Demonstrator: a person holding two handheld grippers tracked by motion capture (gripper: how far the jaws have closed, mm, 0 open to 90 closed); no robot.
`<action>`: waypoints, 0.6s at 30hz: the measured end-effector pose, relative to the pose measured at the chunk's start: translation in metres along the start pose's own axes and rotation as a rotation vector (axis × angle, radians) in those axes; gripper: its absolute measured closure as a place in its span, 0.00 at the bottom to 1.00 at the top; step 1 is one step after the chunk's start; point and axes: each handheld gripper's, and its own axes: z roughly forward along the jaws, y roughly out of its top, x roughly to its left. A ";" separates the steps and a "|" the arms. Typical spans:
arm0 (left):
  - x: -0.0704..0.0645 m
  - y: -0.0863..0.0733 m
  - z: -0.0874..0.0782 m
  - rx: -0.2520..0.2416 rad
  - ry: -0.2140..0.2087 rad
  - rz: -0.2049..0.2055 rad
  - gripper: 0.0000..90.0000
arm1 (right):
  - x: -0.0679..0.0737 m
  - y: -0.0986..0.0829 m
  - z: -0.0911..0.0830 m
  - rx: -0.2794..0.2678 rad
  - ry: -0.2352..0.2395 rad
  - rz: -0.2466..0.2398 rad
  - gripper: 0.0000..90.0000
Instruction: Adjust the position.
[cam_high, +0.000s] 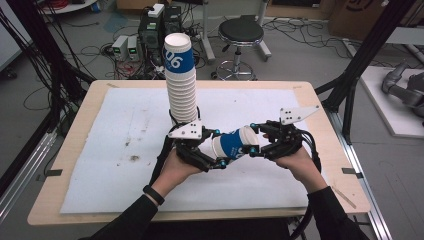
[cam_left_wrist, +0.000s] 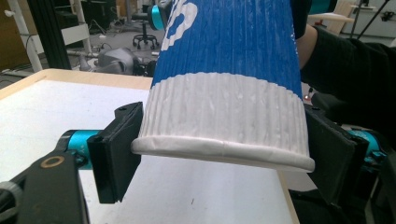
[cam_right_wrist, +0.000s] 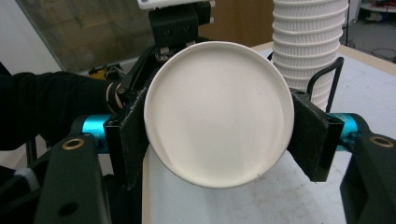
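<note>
A single blue and white ribbed paper cup (cam_high: 234, 142) lies on its side in the air over the white sheet, held between both grippers. My left gripper (cam_high: 219, 147) is shut on its rim end; in the left gripper view the black pads (cam_left_wrist: 116, 154) press the white ribbed band just above the rolled lip of the cup (cam_left_wrist: 224, 107). My right gripper (cam_high: 253, 138) is shut on the base end. The right gripper view looks straight at the flat white bottom of the cup (cam_right_wrist: 217, 116), with a pad (cam_right_wrist: 308, 135) on either side. A tall stack of matching cups (cam_high: 181, 85) stands upright just behind the left gripper.
A white sheet (cam_high: 120, 145) with a few dark stains covers most of the wooden table (cam_high: 75, 125). The cup stack (cam_right_wrist: 310, 46) rises close behind the held cup. A black stool (cam_high: 240, 32), boxes and cables lie on the floor beyond the far edge.
</note>
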 end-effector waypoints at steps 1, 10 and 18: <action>0.000 0.001 -0.001 0.000 -0.004 0.001 0.23 | 0.000 0.001 0.001 0.009 -0.003 -0.007 0.32; 0.001 0.008 -0.006 0.093 0.016 0.030 0.24 | 0.005 0.007 -0.003 0.073 -0.061 -0.051 0.24; 0.000 0.011 -0.004 0.197 0.029 0.061 0.24 | 0.012 0.014 -0.005 0.134 -0.116 -0.100 0.24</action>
